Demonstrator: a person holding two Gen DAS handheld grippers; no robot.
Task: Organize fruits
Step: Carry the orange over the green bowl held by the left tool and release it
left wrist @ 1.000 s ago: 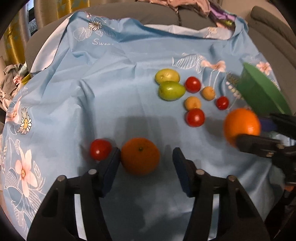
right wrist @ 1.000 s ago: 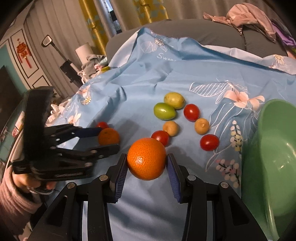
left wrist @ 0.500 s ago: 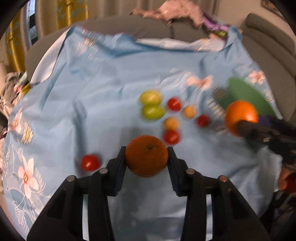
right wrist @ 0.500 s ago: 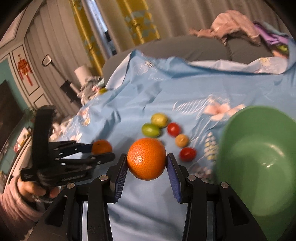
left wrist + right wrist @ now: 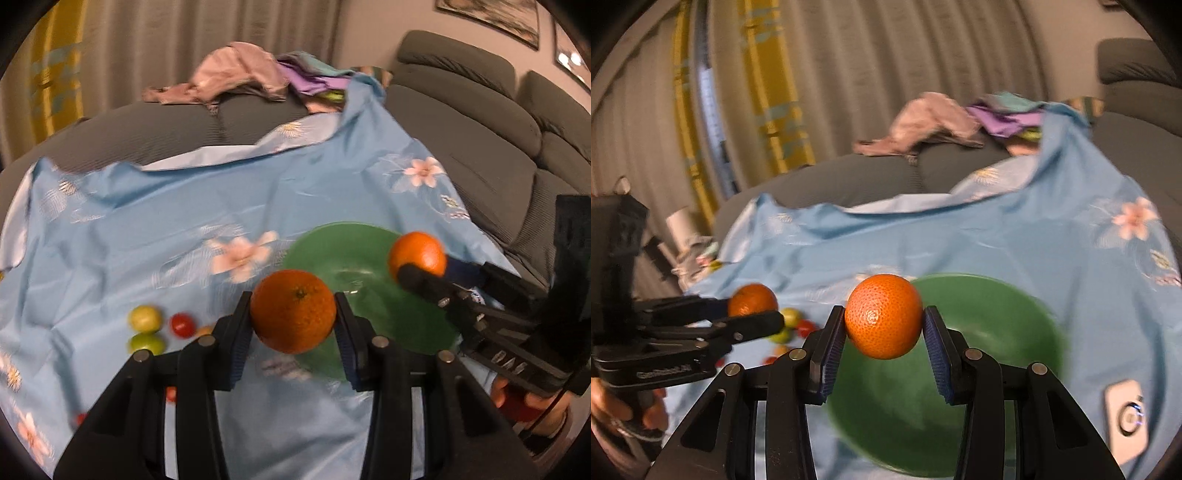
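My left gripper [image 5: 293,325] is shut on an orange [image 5: 293,311] and holds it above the near left rim of the green bowl [image 5: 388,314]. My right gripper [image 5: 884,332] is shut on a second orange [image 5: 883,315] over the bowl [image 5: 979,369]. In the left wrist view the right gripper [image 5: 424,275] and its orange [image 5: 417,254] hang over the bowl's right side. In the right wrist view the left gripper [image 5: 753,315] with its orange [image 5: 752,299] is at the left. Green fruits [image 5: 144,318] and small red tomatoes [image 5: 181,325] lie on the blue cloth.
A blue floral cloth [image 5: 147,229] covers a grey sofa [image 5: 480,122]. Crumpled clothes [image 5: 236,74] lie at the back. A phone [image 5: 1126,417] lies on the cloth right of the bowl. Curtains [image 5: 849,74] hang behind.
My left gripper shut on the orange on the cloth, lifted it and carried it right toward the bowl. My right gripper carried its orange up and over the bowl.
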